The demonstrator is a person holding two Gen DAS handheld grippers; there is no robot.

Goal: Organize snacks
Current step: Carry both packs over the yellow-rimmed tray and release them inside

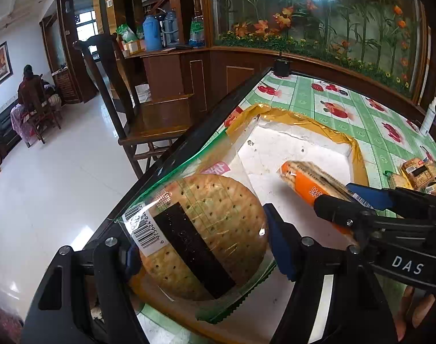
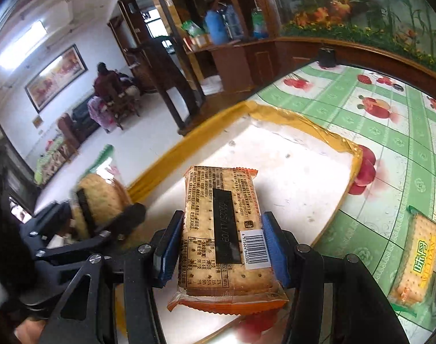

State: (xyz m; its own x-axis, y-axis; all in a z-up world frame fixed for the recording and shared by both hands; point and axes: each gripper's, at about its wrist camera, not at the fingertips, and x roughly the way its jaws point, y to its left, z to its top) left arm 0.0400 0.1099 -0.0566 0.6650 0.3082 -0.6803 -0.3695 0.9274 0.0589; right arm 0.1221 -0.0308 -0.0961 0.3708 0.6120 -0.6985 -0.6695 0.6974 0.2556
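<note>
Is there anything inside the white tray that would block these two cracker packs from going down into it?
Nothing visible does. The white tray floor looks bare below the orange cracker pack in the right gripper and the round cracker pack in the left gripper.

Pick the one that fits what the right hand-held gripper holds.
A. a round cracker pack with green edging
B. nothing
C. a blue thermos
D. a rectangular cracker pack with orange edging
D: the right hand-held gripper has its blue pads clamped on the rectangular orange-edged cracker pack above the white tray.
</note>
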